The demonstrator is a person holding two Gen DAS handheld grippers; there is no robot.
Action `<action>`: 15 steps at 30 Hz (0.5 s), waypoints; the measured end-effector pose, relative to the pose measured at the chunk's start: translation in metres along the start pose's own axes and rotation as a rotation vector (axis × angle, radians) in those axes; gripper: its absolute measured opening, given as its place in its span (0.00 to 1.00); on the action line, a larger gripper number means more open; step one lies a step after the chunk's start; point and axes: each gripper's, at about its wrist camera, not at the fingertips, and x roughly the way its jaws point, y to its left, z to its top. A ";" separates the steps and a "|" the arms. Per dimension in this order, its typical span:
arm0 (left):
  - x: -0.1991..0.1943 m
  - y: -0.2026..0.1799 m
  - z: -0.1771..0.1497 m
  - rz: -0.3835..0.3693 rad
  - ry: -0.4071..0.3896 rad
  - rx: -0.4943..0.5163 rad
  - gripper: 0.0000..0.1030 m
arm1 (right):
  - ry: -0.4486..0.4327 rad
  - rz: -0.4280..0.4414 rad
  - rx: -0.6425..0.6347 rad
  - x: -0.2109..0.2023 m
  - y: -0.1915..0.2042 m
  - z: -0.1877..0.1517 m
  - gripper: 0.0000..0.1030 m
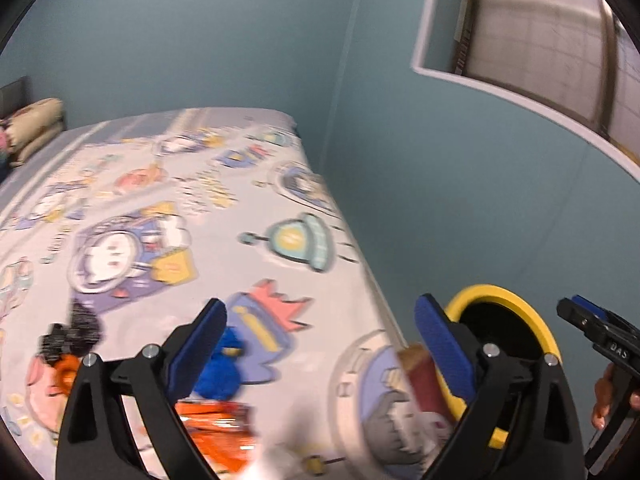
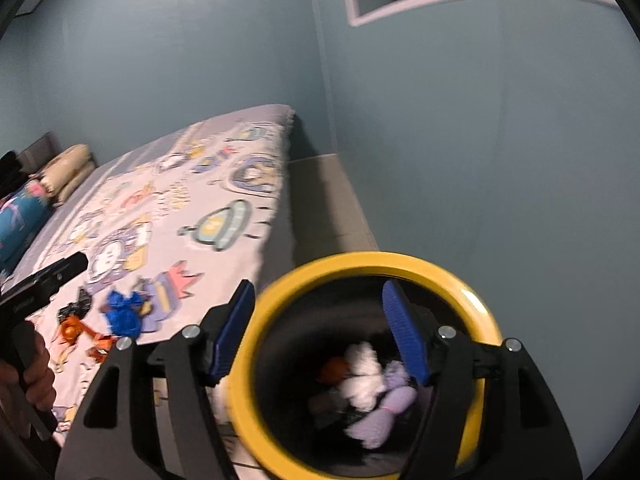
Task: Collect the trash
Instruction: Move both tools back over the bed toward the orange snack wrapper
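My right tongs (image 2: 316, 328) gape empty over the yellow-rimmed bin (image 2: 256, 360), where white and lilac wads (image 2: 372, 384) already lie. My left tongs (image 1: 320, 344), wide open and empty, face the bed (image 1: 360, 280); the blue wad (image 1: 220, 368), orange wrapper (image 1: 224, 428) and black scrap (image 1: 72, 332) at lower left are still uncollected.

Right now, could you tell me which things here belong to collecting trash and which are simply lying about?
For the job:
- yellow-rimmed black bin
- crumpled blue wrapper
- orange wrapper
- black scrap
- white and lilac wads in the bin

Lying about:
- cartoon-print bedsheet
- beige pillows
- blue patterned cushion
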 end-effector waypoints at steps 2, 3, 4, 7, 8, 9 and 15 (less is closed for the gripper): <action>-0.014 0.026 0.002 0.052 -0.019 -0.016 0.90 | 0.002 0.026 -0.021 0.001 0.017 0.001 0.62; -0.021 0.037 0.003 0.075 -0.025 -0.027 0.90 | 0.004 0.050 -0.038 0.002 0.031 0.002 0.62; -0.026 0.046 0.002 0.091 -0.030 -0.038 0.90 | 0.005 0.066 -0.049 0.003 0.040 0.002 0.62; -0.043 0.088 -0.002 0.149 -0.042 -0.101 0.90 | 0.008 0.116 -0.084 0.005 0.071 0.000 0.62; -0.048 0.103 -0.004 0.172 -0.045 -0.121 0.90 | 0.013 0.132 -0.098 0.006 0.083 -0.001 0.62; -0.052 0.114 -0.007 0.190 -0.049 -0.133 0.90 | 0.016 0.143 -0.107 0.007 0.091 -0.003 0.62; -0.068 0.177 -0.031 0.307 -0.045 -0.217 0.90 | 0.045 0.220 -0.197 0.020 0.149 -0.015 0.62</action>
